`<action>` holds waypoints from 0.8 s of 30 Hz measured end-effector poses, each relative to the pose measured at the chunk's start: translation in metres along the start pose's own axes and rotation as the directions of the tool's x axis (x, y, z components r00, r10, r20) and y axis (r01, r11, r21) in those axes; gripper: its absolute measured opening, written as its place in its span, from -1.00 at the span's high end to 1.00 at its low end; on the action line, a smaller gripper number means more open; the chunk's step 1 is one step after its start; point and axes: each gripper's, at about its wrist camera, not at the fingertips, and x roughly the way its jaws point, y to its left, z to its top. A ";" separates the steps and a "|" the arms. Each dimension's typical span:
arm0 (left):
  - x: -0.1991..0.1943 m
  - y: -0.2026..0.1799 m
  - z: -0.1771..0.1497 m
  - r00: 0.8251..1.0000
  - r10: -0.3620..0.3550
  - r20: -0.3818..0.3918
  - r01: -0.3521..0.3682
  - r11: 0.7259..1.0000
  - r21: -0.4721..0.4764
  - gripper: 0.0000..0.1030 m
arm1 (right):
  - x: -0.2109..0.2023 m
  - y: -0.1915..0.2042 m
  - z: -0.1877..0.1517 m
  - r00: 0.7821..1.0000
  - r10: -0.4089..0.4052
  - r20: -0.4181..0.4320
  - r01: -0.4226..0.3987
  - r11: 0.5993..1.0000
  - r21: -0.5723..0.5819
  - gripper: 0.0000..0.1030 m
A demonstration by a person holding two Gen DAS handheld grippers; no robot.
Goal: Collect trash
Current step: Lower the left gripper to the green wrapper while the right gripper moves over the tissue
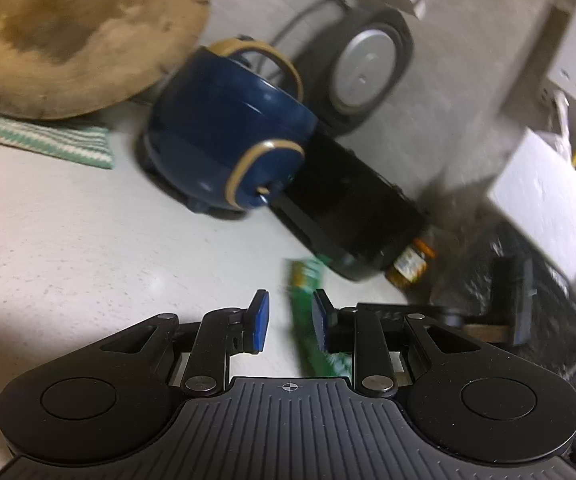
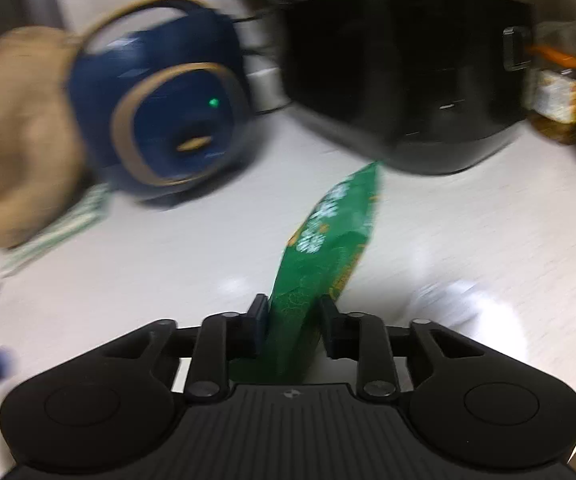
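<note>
The right gripper (image 2: pixel 292 320) has its jaws drawn narrow around a green wrapper (image 2: pixel 320 240), which stands up between the two fingers and leans away toward the black appliance (image 2: pixel 408 80). The pads appear to press its lower end from both sides, so the wrapper is held above the pale surface (image 2: pixel 167 264). Pale lettering and yellow patches show on the wrapper, but motion blur leaves none of it readable.

The left gripper (image 1: pixel 290 320) has its jaws partly open, with nothing clamped between the blue pads (image 1: pixel 261 320). In the left wrist view the same green wrapper (image 1: pixel 306 308) shows as a thin strip just beside the right-hand finger; whether it touches that finger cannot be told.

Beyond the wrapper a dark blue rounded appliance (image 2: pixel 167 120) with tan trim shows a small green light. A jar (image 2: pixel 556 96) with an orange lid and a yellowish label, its print illegible, stands beside the black appliance. A round wooden board (image 1: pixel 71 32) lies on a green striped cloth (image 1: pixel 47 140).
</note>
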 end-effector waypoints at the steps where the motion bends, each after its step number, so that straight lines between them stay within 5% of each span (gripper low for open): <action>1: 0.001 -0.001 -0.002 1.000 -0.005 -0.009 0.005 1.000 0.004 0.48 | -0.006 0.002 -0.004 0.998 0.069 -0.015 -0.069 0.998 0.013 0.50; 4: 0.006 0.000 -0.004 0.999 -0.013 -0.041 0.013 1.000 0.002 0.48 | -0.026 0.008 -0.014 0.970 0.240 -0.038 -0.239 0.970 0.034 0.37; 7: 0.013 0.000 -0.008 0.996 -0.008 -0.085 0.009 1.000 0.007 0.48 | -0.056 0.014 -0.023 0.987 0.148 0.067 -0.143 0.987 -0.078 -0.24; 8: 0.015 0.000 -0.009 0.996 -0.004 -0.092 0.005 1.000 0.010 0.48 | -0.065 0.015 -0.025 0.989 0.094 0.115 -0.081 0.990 -0.116 -0.30; 11: 0.015 0.004 -0.009 0.997 0.023 -0.077 -0.024 1.000 -0.005 0.48 | -0.081 0.018 -0.040 0.984 -0.002 0.180 0.040 0.978 -0.204 -0.33; 17: 0.016 0.010 -0.007 0.996 0.031 -0.080 -0.033 0.999 -0.023 0.48 | -0.086 0.037 -0.092 0.974 0.219 0.058 -0.197 0.945 -0.262 -0.30; 21: 0.029 -0.009 -0.015 0.987 0.024 -0.157 -0.007 0.994 0.109 0.48 | -0.087 0.061 -0.118 0.908 0.415 -0.061 -0.412 0.853 -0.319 -0.30; 24: 0.033 -0.025 -0.024 0.984 0.049 -0.173 -0.009 0.974 0.225 0.48 | -0.097 0.069 -0.128 0.933 0.361 -0.013 -0.336 0.853 -0.400 -0.31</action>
